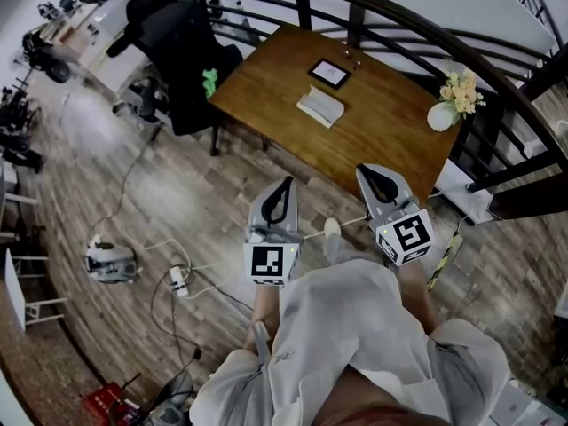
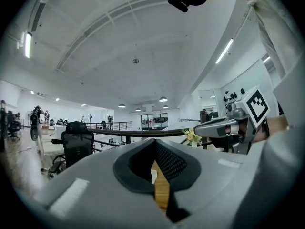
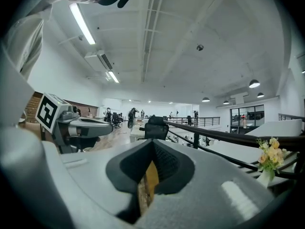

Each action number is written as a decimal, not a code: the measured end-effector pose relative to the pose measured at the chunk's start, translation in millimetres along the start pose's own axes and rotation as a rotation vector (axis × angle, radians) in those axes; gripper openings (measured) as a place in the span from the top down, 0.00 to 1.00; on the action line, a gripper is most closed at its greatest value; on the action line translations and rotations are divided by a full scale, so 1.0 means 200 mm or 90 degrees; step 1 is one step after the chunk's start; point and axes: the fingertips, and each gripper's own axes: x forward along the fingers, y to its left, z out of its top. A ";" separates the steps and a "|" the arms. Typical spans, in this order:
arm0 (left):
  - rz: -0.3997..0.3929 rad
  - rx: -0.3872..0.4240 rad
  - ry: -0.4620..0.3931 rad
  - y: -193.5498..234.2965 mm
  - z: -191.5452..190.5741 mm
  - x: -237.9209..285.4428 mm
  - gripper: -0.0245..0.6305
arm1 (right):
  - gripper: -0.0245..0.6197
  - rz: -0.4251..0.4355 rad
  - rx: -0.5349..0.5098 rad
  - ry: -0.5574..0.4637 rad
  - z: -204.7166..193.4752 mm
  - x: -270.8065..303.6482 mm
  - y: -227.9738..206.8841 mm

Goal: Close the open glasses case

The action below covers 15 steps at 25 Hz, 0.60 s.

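Observation:
The open glasses case (image 1: pixel 320 106) shows white on the brown wooden table (image 1: pixel 382 140), well ahead of both grippers. I hold the left gripper (image 1: pixel 284 189) and the right gripper (image 1: pixel 372 177) side by side over the floor, short of the table's near edge, with their tips toward the table. Both have their jaws shut with nothing between them. In the left gripper view the jaws of the left gripper (image 2: pixel 155 149) meet, and only a sliver of table shows through the slit. The right gripper (image 3: pixel 152 151) looks the same in its own view.
A dark framed object (image 1: pixel 328 73) lies behind the case. A white vase of flowers (image 1: pixel 441 116) stands at the table's right end. A black office chair (image 1: pixel 182 51) is at the left end, and a dark railing (image 1: pixel 497 56) curves behind. Cables and a power strip (image 1: pixel 177 278) lie on the floor.

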 end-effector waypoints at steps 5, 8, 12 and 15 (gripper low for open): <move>0.014 -0.004 -0.010 0.09 0.05 0.17 0.93 | 0.96 0.014 -0.002 -0.004 0.04 0.16 -0.13; 0.023 0.004 0.008 0.13 0.02 0.27 0.93 | 0.96 0.022 0.001 -0.005 0.05 0.24 -0.21; 0.031 0.008 0.012 0.17 0.03 0.40 0.93 | 0.96 0.034 0.005 -0.007 0.06 0.34 -0.31; 0.037 0.013 0.022 0.18 0.02 0.49 0.93 | 0.96 0.040 0.009 -0.010 0.06 0.40 -0.40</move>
